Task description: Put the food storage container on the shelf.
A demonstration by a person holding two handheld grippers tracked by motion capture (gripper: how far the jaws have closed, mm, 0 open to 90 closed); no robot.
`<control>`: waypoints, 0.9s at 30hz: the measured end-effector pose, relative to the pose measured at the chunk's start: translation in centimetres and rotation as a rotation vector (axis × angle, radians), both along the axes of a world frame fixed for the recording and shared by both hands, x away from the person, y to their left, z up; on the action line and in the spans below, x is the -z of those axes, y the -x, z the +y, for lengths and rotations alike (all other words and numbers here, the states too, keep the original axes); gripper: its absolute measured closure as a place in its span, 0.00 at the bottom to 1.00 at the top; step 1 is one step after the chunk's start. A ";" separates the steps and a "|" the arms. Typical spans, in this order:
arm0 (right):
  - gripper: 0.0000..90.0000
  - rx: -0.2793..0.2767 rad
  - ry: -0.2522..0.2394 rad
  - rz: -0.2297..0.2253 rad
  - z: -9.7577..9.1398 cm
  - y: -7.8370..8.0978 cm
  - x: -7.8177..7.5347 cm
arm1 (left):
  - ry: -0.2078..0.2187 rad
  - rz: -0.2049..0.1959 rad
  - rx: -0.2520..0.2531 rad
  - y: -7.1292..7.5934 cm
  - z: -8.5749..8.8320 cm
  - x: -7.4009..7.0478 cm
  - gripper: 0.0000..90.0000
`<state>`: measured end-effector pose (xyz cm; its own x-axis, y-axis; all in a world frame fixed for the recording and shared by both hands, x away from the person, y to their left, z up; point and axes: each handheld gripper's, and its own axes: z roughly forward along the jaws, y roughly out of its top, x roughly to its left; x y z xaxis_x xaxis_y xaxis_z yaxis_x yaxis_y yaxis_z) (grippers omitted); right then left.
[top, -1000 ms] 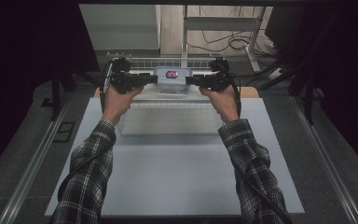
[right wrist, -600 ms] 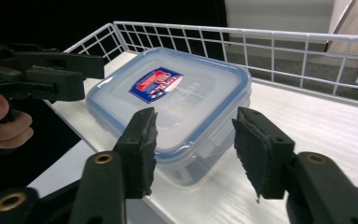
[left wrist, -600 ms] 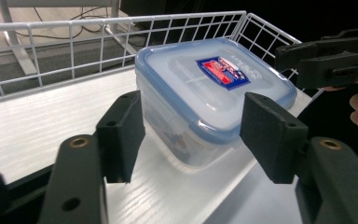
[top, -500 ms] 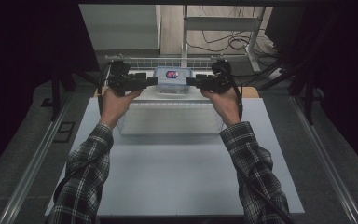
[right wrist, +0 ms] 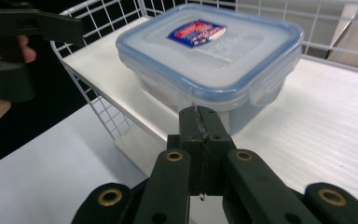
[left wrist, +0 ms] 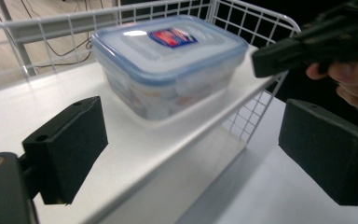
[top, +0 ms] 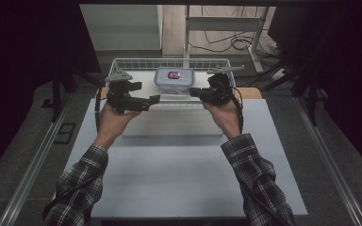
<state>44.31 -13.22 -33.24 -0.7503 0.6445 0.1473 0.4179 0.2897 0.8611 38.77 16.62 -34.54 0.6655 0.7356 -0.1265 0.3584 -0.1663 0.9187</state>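
Observation:
A clear plastic food box (top: 174,77) with a blue-rimmed lid and a red-and-blue label stands on a white board inside a white wire basket (top: 122,62) at the far side of the table. In the left gripper view the box (left wrist: 168,60) lies ahead of my left gripper (left wrist: 198,149), whose jaws are wide open with nothing between them. My right gripper (right wrist: 200,121) is shut on nothing, its tip just short of the box (right wrist: 209,51). In the high view the left gripper (top: 153,100) and right gripper (top: 193,92) hover at the basket's front edge, either side of the box.
The basket's wire walls (left wrist: 242,18) rise behind and beside the box. A pale grey mat (top: 179,179) covers the table between the basket and the person. A metal stand and cables (top: 226,42) are on the floor beyond the table.
Both hands have drawn back from the box's sides toward the person, to the basket's front edge. The box has stayed in place.

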 end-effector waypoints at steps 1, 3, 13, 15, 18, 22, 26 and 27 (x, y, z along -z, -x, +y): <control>0.99 0.004 0.000 0.004 0.1 -0.1 0.2 | -0.002 0.000 0.005 0.2 -0.1 0.2 0.08; 0.99 0.009 -0.003 0.011 0.2 -0.4 0.3 | -0.014 0.000 0.017 0.5 -0.2 0.4 0.08; 0.98 0.030 0.000 0.019 0.3 -0.7 0.5 | -0.032 -0.008 0.027 1.3 -0.5 1.1 0.06; 0.95 0.028 0.001 0.014 0.3 -0.6 0.5 | -0.029 -0.004 0.032 1.5 -0.4 1.2 0.06; 0.87 0.022 0.010 0.009 0.3 -0.3 0.7 | -0.041 -0.003 0.036 1.8 -0.4 1.5 0.05; 0.78 0.007 0.016 0.003 0.4 0.1 0.8 | -0.040 0.007 0.049 2.3 -0.4 2.0 0.04; 0.69 -0.012 0.032 -0.007 0.5 1.0 1.1 | -0.050 0.020 0.052 2.8 -0.3 3.1 0.03; 0.67 -0.016 0.035 -0.006 0.5 1.3 1.2 | -0.051 0.022 0.052 2.9 -0.3 3.3 0.03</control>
